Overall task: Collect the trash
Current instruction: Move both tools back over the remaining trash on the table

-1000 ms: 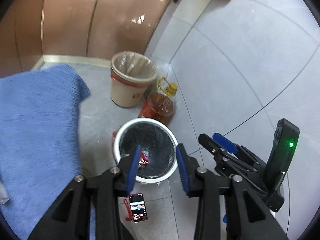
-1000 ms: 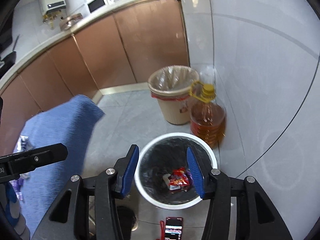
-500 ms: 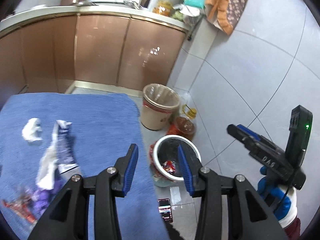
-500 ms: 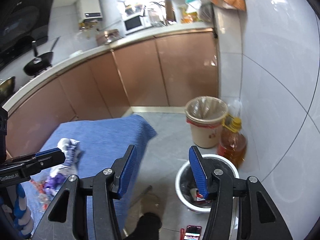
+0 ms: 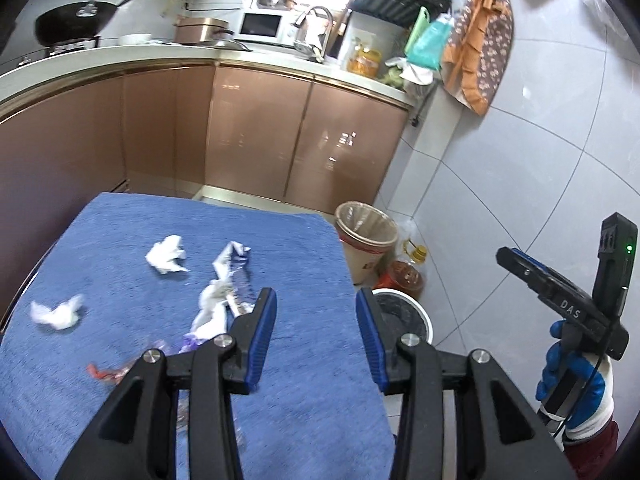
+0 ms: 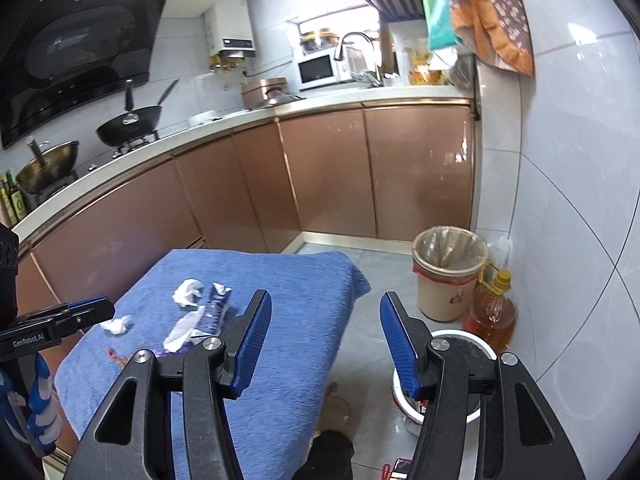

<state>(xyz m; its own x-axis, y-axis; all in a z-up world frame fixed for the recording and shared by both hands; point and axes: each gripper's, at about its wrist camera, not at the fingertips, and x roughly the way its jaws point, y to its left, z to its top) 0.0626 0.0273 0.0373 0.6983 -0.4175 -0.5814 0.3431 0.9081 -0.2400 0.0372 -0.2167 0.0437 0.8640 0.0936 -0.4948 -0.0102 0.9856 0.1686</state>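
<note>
Above the blue cloth [image 5: 280,380], both tools gape, empty.

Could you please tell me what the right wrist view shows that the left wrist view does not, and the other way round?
Only the right wrist view shows the range hood, a second pan on the stove and a phone on the floor. Only the left wrist view shows the right gripper from outside, held in a blue-gloved hand. Both show the blue cloth, crumpled tissues, a torn wrapper, the white bin, the beige bin, the oil bottle and the microwave.
</note>
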